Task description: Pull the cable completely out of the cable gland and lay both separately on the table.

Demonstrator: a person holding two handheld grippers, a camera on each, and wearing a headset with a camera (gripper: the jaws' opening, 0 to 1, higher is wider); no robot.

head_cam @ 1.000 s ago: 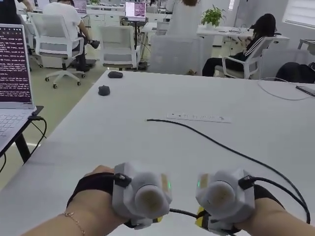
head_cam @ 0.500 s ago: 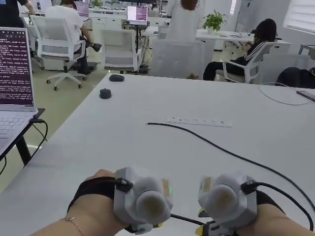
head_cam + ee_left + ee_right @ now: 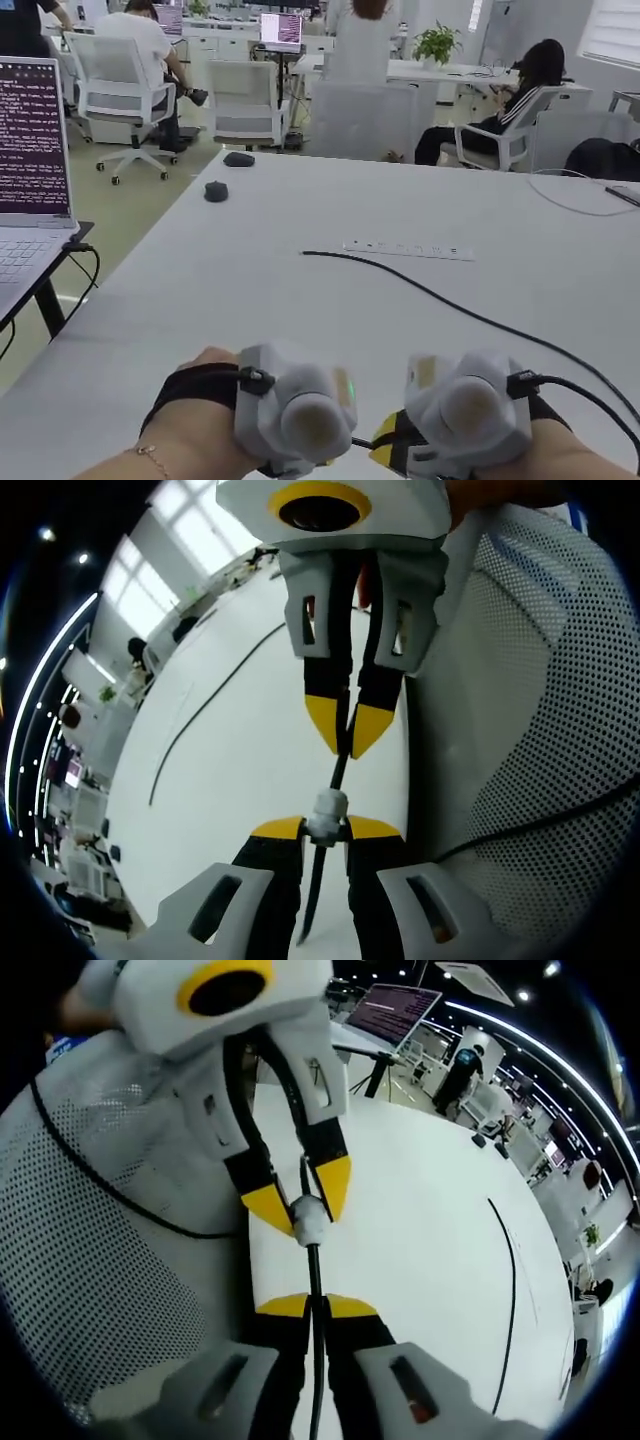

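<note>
We see the white gland (image 3: 326, 814) pinched between the yellow tips of the left claw (image 3: 326, 828), with the black cable (image 3: 316, 1275) threaded through it and coming out on both sides. Just beside the gland, the right claw (image 3: 317, 1306) faces the left one tip to tip and is clamped on the cable. Both are held at the near edge of the white counter (image 3: 250, 290), across which the rest of the cable trails away; a laptop (image 3: 30, 150) stands off to the left.
</note>
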